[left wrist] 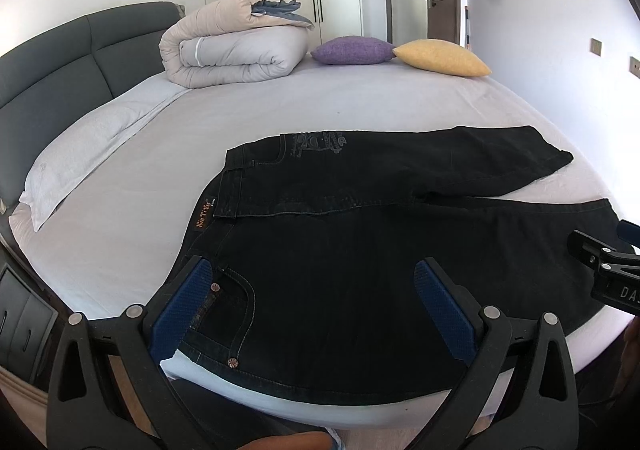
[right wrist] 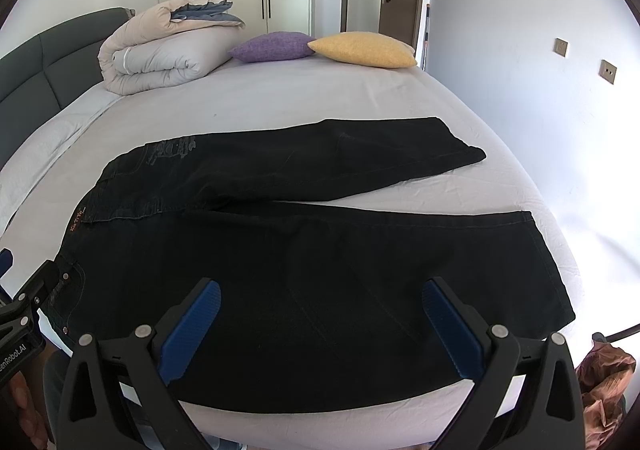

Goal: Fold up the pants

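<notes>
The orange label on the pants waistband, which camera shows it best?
The left wrist view. There the orange label sits fairly near the camera, with its lettering visible though hard to read. In the right wrist view the same label lies at the far left, smaller and squashed, just an orange streak.

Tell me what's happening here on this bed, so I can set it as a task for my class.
A person holds a gripper in each hand over black pants spread flat on a bed. The left gripper is open above the waistband and front pocket; the right gripper is open above the near leg. Neither grips any cloth. The two legs lie apart in a V, so folding hasn't started. A rolled duvet and two cushions sit at the far side.
</notes>
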A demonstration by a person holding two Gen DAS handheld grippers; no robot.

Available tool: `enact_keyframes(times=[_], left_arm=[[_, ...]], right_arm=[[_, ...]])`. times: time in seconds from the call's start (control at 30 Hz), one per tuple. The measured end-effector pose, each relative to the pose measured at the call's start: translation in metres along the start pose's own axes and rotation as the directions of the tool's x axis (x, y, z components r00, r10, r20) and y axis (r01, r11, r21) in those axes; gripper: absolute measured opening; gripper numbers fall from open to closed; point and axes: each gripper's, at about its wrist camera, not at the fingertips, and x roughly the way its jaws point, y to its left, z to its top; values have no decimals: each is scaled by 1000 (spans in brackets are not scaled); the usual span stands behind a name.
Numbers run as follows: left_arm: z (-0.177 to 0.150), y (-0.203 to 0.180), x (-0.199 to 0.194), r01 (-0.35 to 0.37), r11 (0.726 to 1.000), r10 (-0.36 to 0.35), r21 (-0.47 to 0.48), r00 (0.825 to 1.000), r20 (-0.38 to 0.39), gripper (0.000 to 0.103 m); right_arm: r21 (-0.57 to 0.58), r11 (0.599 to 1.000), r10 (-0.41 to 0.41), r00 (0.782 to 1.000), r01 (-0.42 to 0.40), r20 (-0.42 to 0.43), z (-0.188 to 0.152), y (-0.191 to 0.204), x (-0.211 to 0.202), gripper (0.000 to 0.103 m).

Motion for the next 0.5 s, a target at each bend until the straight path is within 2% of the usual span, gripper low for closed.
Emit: enact_keyframes(times=[0.5], left_arm=[[-2, 0, 2, -1, 1000, 1, 0, 1000, -2, 103]], right_arm=[[-5, 1000, -1, 1000, 1, -4, -2, 3, 2, 103]])
